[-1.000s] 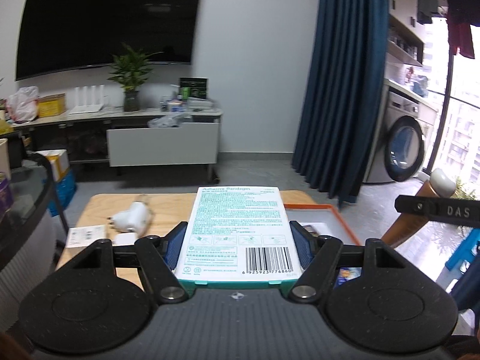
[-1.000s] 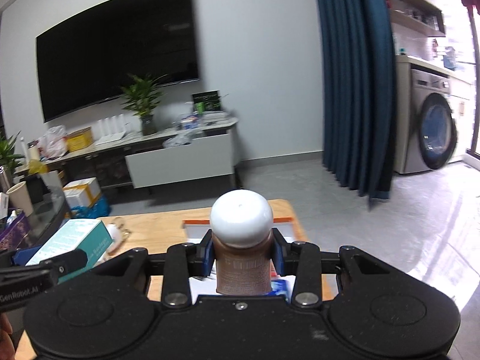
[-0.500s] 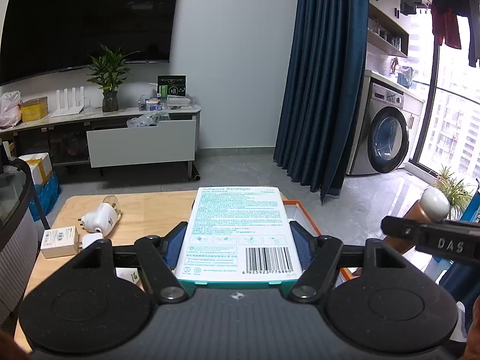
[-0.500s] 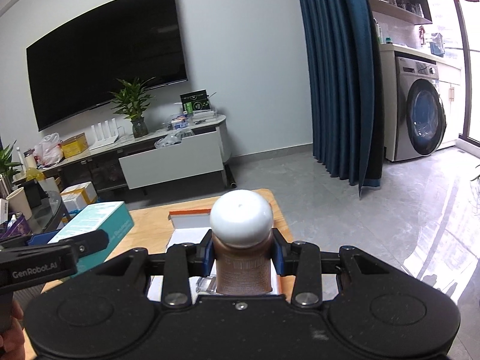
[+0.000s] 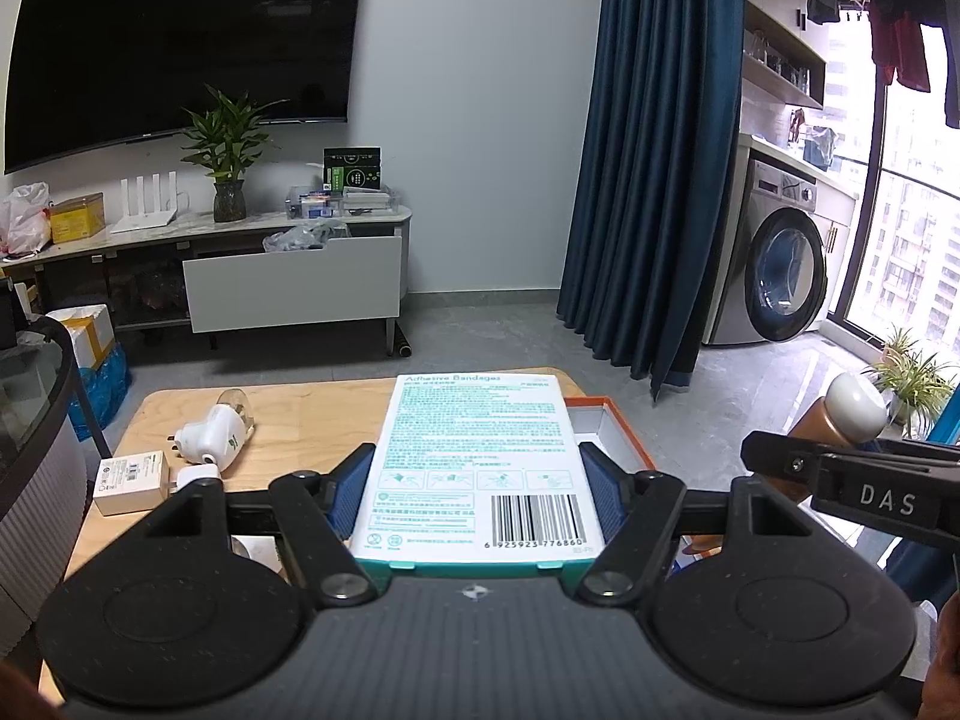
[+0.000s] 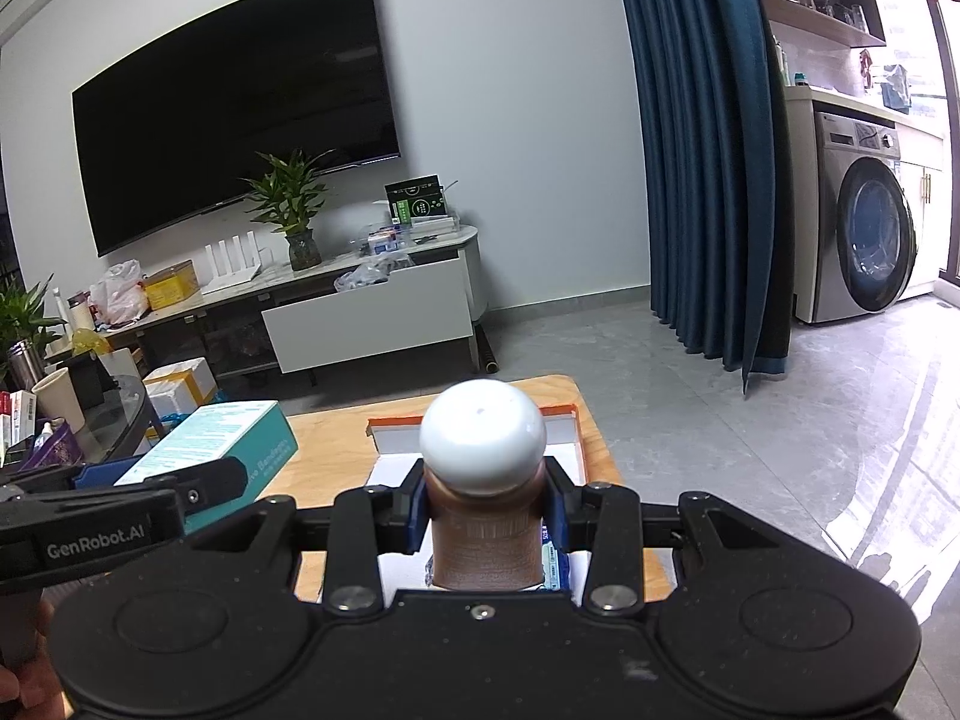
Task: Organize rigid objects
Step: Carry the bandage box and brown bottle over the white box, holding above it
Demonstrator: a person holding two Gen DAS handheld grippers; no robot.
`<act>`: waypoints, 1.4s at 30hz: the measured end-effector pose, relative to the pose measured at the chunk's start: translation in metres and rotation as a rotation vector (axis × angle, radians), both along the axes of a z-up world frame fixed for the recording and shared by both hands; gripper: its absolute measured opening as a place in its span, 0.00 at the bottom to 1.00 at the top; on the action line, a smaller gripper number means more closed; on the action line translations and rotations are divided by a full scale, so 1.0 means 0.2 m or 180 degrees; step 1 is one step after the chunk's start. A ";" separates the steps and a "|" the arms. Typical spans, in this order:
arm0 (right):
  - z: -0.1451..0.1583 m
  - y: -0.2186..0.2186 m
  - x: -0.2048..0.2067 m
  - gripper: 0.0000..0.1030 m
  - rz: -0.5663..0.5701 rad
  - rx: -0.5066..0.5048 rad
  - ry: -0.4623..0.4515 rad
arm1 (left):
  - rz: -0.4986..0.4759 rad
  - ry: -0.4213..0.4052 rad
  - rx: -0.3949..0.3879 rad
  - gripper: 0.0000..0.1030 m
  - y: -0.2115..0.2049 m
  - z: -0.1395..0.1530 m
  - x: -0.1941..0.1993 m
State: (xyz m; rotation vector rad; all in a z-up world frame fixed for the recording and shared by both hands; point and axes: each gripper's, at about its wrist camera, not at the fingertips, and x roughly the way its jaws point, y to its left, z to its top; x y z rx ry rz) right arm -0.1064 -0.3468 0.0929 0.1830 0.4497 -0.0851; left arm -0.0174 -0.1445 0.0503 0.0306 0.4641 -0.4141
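My left gripper (image 5: 477, 495) is shut on a teal and white adhesive bandage box (image 5: 477, 456), held flat above the wooden table (image 5: 312, 414). The box also shows in the right wrist view (image 6: 210, 441). My right gripper (image 6: 483, 510) is shut on a brown bottle with a round white cap (image 6: 483, 480), held above an orange-rimmed white tray (image 6: 564, 420). The bottle shows at the right of the left wrist view (image 5: 840, 414), and the tray (image 5: 606, 420) lies under the box's right side.
On the table's left lie a white plug adapter (image 5: 210, 435), a small white charger (image 5: 195, 474) and a small white box (image 5: 129, 483). A grey round bin (image 5: 24, 420) stands at the left. A TV stand (image 5: 288, 276) is beyond the table.
Both views have swung slightly: the table and the white items on it sit further left and lower in the left view. Both grippers keep their hold on the box and the bottle.
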 end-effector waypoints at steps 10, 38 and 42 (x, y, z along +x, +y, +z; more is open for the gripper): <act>0.00 0.00 0.01 0.45 0.0013 -0.0001 -0.0003 | 0.0046 -0.0022 -0.0001 0.70 0.01 0.01 -0.01; 0.00 0.06 0.06 0.45 0.0126 -0.0089 0.0024 | 0.0072 -0.0038 -0.0039 0.70 0.03 0.03 0.00; 0.00 0.07 0.07 0.45 0.0145 -0.0097 0.0032 | 0.0080 -0.0036 -0.0043 0.70 0.03 0.03 0.00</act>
